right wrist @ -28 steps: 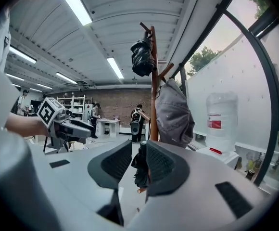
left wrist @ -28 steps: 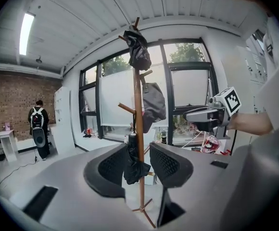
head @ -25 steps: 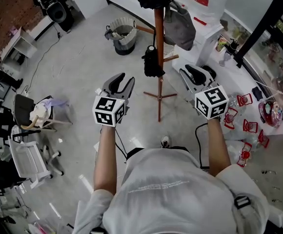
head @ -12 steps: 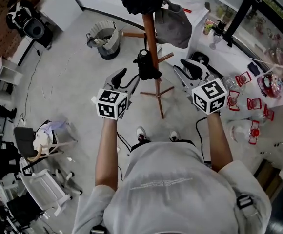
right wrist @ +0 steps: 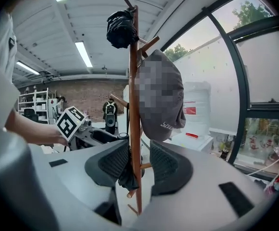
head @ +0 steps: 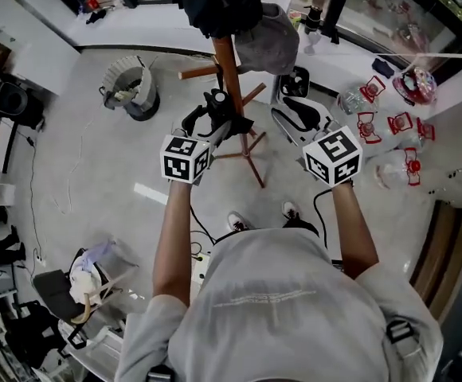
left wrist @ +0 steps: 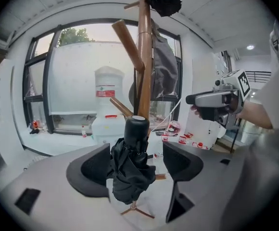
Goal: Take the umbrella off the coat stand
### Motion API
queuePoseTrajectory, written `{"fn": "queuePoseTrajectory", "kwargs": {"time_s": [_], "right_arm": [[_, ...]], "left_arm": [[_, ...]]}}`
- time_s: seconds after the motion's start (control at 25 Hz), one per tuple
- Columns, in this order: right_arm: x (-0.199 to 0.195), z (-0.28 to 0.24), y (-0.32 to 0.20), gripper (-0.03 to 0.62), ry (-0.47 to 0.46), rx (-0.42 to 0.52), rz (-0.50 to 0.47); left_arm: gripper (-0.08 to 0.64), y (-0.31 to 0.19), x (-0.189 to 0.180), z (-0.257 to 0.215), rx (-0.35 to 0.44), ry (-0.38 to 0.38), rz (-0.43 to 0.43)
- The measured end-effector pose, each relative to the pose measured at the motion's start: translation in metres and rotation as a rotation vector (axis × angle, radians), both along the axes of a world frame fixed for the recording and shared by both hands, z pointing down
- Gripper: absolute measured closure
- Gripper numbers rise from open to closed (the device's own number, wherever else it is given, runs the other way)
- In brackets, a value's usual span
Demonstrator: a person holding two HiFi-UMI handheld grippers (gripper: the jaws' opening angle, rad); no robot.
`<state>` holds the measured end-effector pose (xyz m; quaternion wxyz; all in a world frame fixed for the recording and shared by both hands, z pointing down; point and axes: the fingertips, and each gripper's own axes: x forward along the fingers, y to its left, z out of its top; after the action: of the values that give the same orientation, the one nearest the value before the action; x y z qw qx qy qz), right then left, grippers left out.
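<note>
A black folded umbrella [head: 217, 100] hangs from a lower peg of the wooden coat stand [head: 228, 70]. My left gripper [head: 209, 119] has its jaws on either side of it. In the left gripper view the umbrella [left wrist: 130, 172] hangs between the jaws of the left gripper [left wrist: 134, 165]; the jaws are opening and the pads do not press on it. My right gripper [head: 295, 118] is to the right of the stand, its jaws opening with nothing in them. In the right gripper view the stand's pole [right wrist: 134, 109] shows through the gap of the right gripper [right wrist: 138, 165].
A grey cap [head: 267, 42] and a black bundle [head: 215, 2] hang higher on the stand. A round bin [head: 129, 86] stands on the floor at the left. A white counter [head: 442, 94] with red items runs along the right. The stand's feet [head: 247, 157] spread out below.
My left gripper has moved forward to the umbrella and its jaws have widened on either side of it. The right gripper's jaws have opened a little.
</note>
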<state>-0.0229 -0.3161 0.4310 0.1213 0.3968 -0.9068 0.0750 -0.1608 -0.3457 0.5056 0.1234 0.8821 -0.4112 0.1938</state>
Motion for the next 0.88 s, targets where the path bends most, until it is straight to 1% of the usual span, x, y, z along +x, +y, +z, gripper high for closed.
{"fn": "queuePoseTrajectory", "kwargs": {"time_s": [0.12, 0.2, 0.24, 0.44, 0.68, 0.88], "right_arm": [[0.002, 0.007, 0.001, 0.434, 0.009, -0.016, 0.059], [0.003, 0.013, 0.002, 0.431, 0.015, -0.031, 0.093], [0.004, 0.017, 0.003, 0.431, 0.021, -0.038, 0.107], [0.004, 0.028, 0.007, 0.428, 0.048, -0.062, 0.172], [0.004, 0.033, 0.009, 0.428, 0.071, -0.065, 0.248], [0.011, 0.033, 0.015, 0.428, 0.076, -0.061, 0.305]], "left_arm": [[0.187, -0.007, 0.008, 0.016, -0.021, -0.003, 0.097], [0.161, -0.009, 0.013, 0.027, -0.032, -0.020, 0.171], [0.156, -0.011, 0.013, 0.032, -0.034, -0.027, 0.195], [0.135, -0.023, 0.014, 0.051, -0.063, -0.008, 0.248], [0.117, -0.035, 0.027, 0.067, -0.079, 0.011, 0.335], [0.117, -0.036, 0.038, 0.077, -0.128, 0.053, 0.376]]}}
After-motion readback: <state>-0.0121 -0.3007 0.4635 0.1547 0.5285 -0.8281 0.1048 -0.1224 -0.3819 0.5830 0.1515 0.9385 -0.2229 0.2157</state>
